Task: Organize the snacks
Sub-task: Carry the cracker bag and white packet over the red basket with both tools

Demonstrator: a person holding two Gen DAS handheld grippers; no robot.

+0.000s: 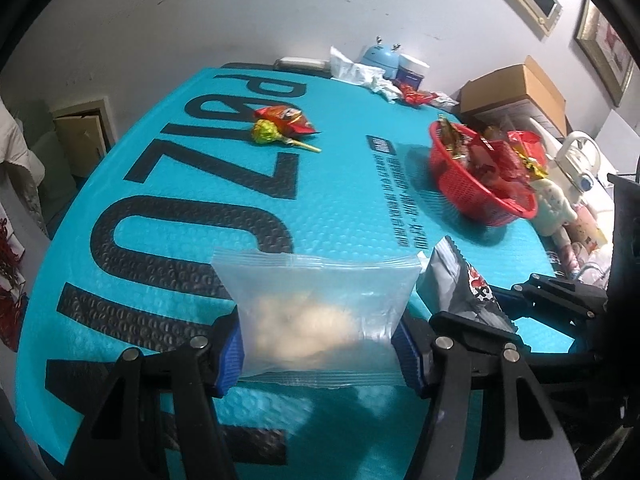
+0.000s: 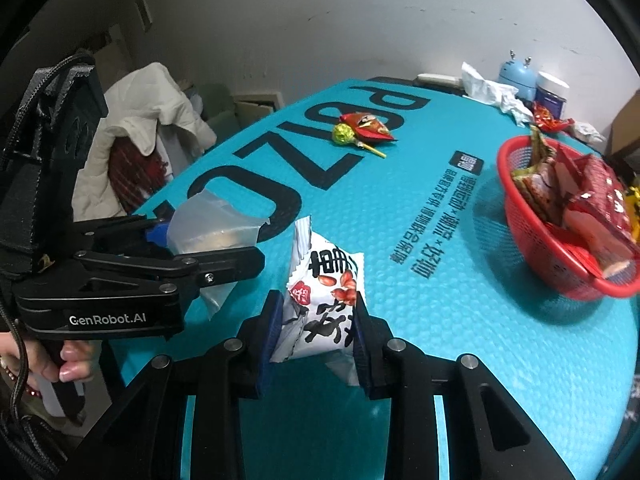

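Observation:
My left gripper (image 1: 320,344) is shut on a clear packet (image 1: 316,296) of pale snack, held just above the teal mat (image 1: 340,184). It shows from the side as the left gripper (image 2: 192,248) with the clear packet (image 2: 212,224). My right gripper (image 2: 316,344) is shut on a white peanut packet (image 2: 324,300) printed with black characters. That peanut packet (image 1: 460,280) sits just right of the clear one. A red mesh basket (image 2: 552,264), (image 1: 472,196) full of red wrappers stands at the right. A green lollipop (image 2: 344,135) and a small red packet (image 2: 368,124) lie together farther back.
At the mat's far edge are crumpled tissue (image 1: 360,74), a blue gadget (image 1: 380,54), a jar (image 1: 412,68) and red wrappers (image 1: 416,96). A cardboard box (image 1: 516,92), a kettle (image 1: 576,160) and a plush toy (image 1: 556,204) crowd the right side. A chair draped with clothing (image 2: 136,120) stands left.

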